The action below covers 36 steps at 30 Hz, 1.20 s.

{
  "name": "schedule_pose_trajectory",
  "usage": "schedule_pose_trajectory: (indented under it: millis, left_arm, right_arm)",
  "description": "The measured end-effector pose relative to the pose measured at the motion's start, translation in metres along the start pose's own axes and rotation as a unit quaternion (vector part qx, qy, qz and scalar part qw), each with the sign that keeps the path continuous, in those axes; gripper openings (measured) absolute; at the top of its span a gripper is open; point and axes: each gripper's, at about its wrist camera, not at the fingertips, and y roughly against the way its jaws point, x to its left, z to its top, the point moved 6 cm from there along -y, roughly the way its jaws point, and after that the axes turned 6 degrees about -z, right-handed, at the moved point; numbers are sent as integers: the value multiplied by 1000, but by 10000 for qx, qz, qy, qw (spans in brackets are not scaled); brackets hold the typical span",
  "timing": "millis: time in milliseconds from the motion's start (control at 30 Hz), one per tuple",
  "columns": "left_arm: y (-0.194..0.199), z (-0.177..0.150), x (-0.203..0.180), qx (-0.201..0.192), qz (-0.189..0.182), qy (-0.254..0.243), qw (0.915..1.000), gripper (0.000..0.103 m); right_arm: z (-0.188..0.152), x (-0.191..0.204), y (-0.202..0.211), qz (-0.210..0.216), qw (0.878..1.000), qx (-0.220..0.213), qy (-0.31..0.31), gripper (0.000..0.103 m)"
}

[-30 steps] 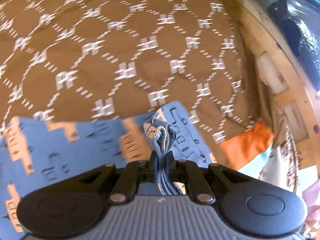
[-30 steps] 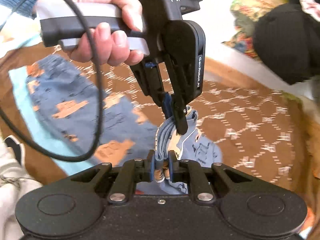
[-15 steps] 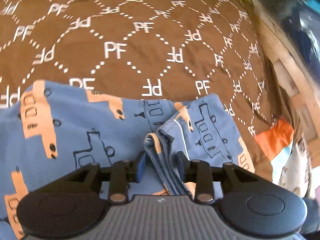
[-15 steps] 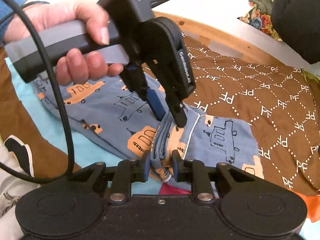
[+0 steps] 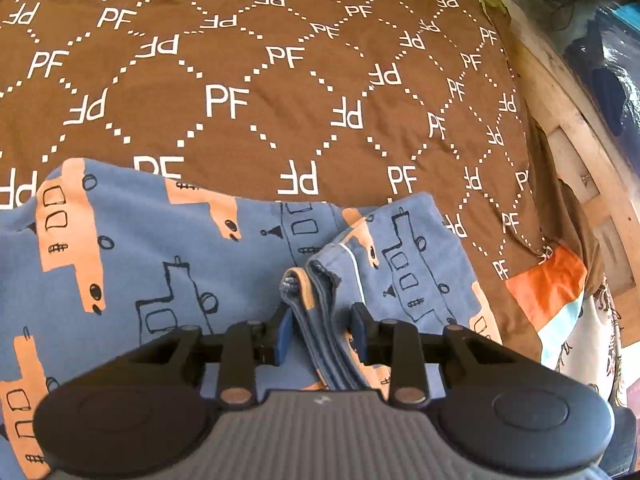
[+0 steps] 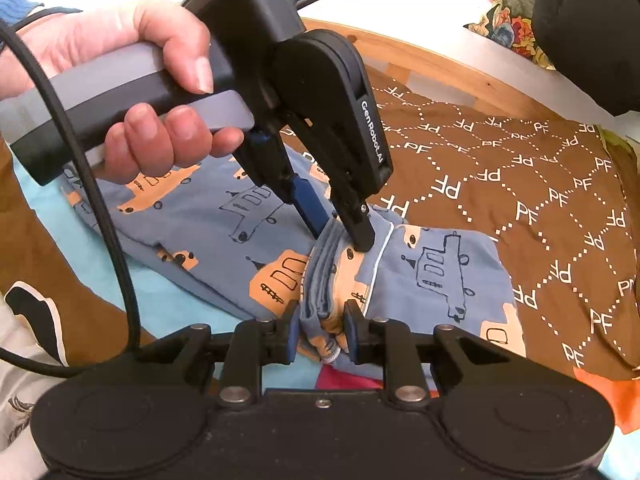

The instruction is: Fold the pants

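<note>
Both tongs, left tongs [image 5: 320,330] closing and right tongs [image 6: 321,334], stand released astride the pants' [image 5: 160,248] bunched edge; bare brown bedspread [image 5: 280,80] beyond.

Between my tongs lie the pants [image 5: 168,248], soft matt knit cloth. Beyond them the brown blanket [image 5: 248,80] looks smooth woven; past it, the bed frame [image 6: 420,56] is varnished wood.

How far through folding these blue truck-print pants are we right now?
Done: blue truck-print cotton pants lie doubled over on the brown PF-patterned bedspread. In hand: the bunched edge sits between both claws, left claw closing but loose, right claw barely released. Left: withdraw, smooth it, perhaps another fold.
</note>
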Motion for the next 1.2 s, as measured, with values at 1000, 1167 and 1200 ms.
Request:
schedule_pose_trajectory:
  millis: [1000,1167,1200]
  left_arm:
    - [56,-9,34,46,205,97,9997,8]
    - [81,-15,55,25,497,32,9988,8]
    - [85,-16,60,39,580,1,9983,8]
  right_arm:
    - [47,43,12,693,9968,22,-395,16]
    - [58,74,8,1124,9933,34,-277,16]
    - [61,80,7,1211,9923,45,-245,16]
